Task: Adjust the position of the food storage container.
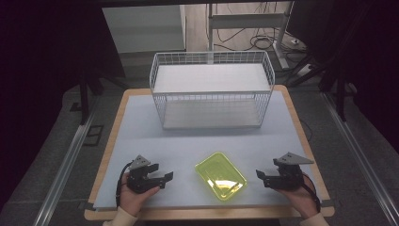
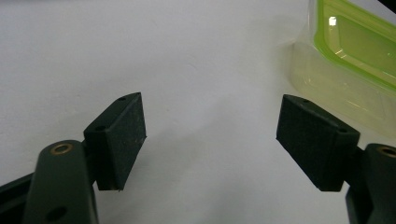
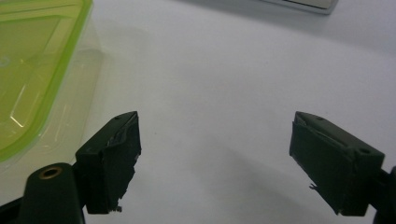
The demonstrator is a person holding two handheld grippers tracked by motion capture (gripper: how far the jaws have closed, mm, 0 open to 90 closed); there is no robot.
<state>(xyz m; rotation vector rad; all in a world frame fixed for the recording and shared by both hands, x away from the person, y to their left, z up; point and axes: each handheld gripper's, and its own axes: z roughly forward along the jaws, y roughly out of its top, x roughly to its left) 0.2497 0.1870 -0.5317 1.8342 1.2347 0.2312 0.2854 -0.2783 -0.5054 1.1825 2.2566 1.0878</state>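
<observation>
A clear food box with a yellow-green lid (image 1: 221,175) lies on the white table mat near the front edge, between my two grippers. My left gripper (image 1: 164,178) rests to its left, open, with nothing between its jaws; in the left gripper view the box (image 2: 348,60) sits at the upper right, beyond the right pad (image 2: 313,140). My right gripper (image 1: 261,177) stands to the right of the box, open and empty; in the right gripper view the box (image 3: 32,70) lies at the upper left.
A white wire basket (image 1: 211,89) stands at the back middle of the table (image 1: 141,141). The wooden table edge (image 1: 207,214) runs along the front. Cables and a metal frame (image 1: 254,28) lie on the floor behind.
</observation>
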